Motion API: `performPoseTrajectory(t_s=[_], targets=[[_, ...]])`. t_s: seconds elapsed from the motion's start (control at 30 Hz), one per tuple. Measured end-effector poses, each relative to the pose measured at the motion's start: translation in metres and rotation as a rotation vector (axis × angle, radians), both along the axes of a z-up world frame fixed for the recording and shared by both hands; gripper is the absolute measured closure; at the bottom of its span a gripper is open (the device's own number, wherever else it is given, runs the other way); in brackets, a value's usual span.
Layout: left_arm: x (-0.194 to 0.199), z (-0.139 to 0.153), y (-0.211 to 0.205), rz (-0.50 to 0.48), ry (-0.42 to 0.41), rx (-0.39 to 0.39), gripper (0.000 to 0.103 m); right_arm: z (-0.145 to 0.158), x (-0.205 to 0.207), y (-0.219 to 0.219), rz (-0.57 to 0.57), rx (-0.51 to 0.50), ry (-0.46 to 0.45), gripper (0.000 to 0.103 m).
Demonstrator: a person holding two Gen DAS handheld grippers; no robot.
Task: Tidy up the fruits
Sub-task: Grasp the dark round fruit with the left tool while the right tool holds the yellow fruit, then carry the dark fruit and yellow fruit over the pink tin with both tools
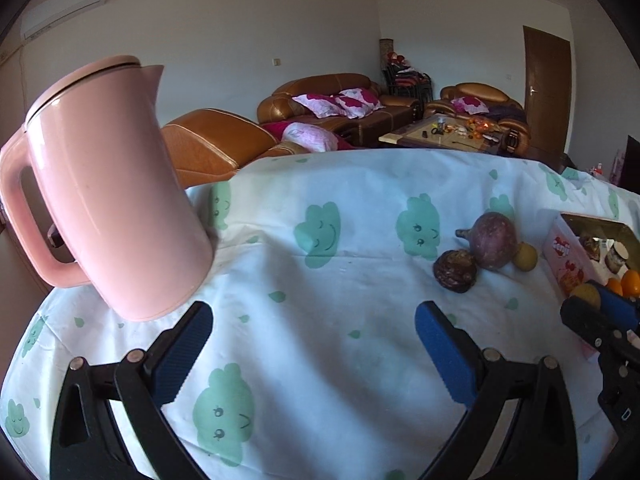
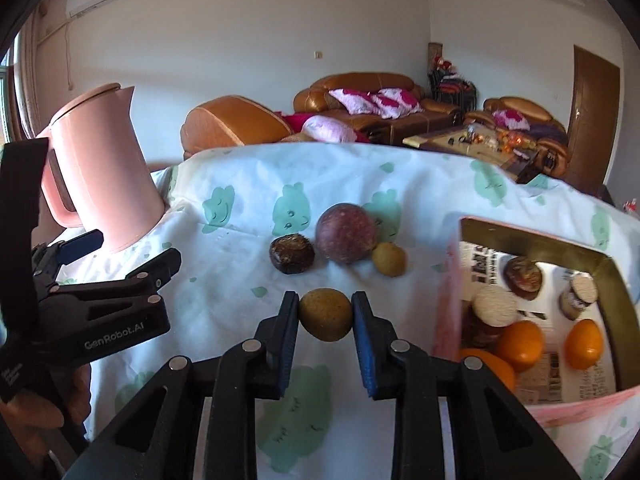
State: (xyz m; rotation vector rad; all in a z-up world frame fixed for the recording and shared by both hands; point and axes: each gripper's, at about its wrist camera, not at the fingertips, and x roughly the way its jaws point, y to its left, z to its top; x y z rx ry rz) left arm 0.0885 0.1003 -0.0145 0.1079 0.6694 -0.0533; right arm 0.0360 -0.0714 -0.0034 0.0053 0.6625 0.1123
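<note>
My right gripper (image 2: 325, 316) is shut on a small yellow-green fruit (image 2: 325, 314), held above the cloth just left of the pink box (image 2: 536, 248). The box holds oranges (image 2: 520, 346), dark fruits and small jars. On the cloth lie a purple passion fruit (image 2: 346, 233), a dark brown wrinkled fruit (image 2: 292, 254) and a small yellow fruit (image 2: 389, 259). In the left wrist view my left gripper (image 1: 314, 346) is open and empty over bare cloth, left of the same passion fruit (image 1: 493, 240), dark fruit (image 1: 456, 270) and yellow fruit (image 1: 525, 256). The right gripper (image 1: 596, 300) shows at the right edge.
A pink kettle (image 1: 108, 196) stands at the table's left, close to my left gripper; it also shows in the right wrist view (image 2: 104, 168). The table wears a white cloth with green clouds (image 1: 320, 208). Brown sofas and a coffee table lie beyond the far edge.
</note>
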Motion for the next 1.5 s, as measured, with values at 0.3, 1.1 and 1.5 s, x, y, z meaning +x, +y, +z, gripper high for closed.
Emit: performPoseTrajectory(t_s=[0.3, 1.1, 1.5], targets=[[0.039, -0.007, -0.068, -0.216, 0.121, 0.025, 0.018, 0.023, -0.035, -0.046, -0.123, -0.047, -0.154, 0.074], [0.051, 0.001, -0.066, -0.127, 0.070, -0.033, 0.063, 0.018, -0.027, -0.072, -0.177, 0.018, -0.149, 0.074], [-0.011, 0.004, -0.080, -0.084, 0.031, -0.049, 0.063, 0.020, -0.031, -0.068, -0.141, 0.028, -0.159, 0.074]])
